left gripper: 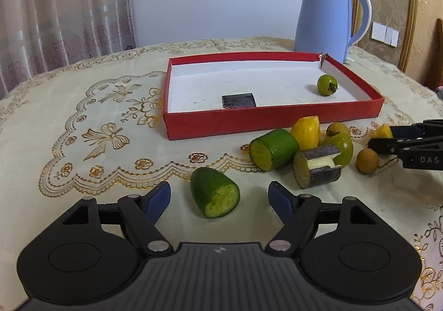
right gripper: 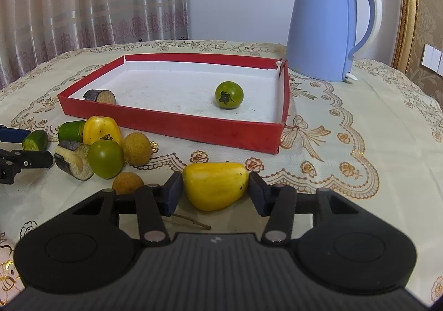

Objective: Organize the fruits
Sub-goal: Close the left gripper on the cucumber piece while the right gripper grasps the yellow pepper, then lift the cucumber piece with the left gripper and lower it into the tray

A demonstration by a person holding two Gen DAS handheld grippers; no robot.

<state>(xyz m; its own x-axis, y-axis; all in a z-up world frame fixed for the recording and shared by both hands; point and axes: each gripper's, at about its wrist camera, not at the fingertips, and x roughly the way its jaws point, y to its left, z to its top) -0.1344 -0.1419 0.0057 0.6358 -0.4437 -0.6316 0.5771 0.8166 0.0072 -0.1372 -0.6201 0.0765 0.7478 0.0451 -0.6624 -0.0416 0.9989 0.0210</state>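
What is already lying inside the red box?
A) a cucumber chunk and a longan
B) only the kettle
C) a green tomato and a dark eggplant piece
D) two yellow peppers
C: the right wrist view shows a green tomato and an eggplant piece on the white floor of the red box; everything else lies outside it.

Both wrist views low, near table, sharing red tray (left gripper: 274,117) (right gripper: 171,121)
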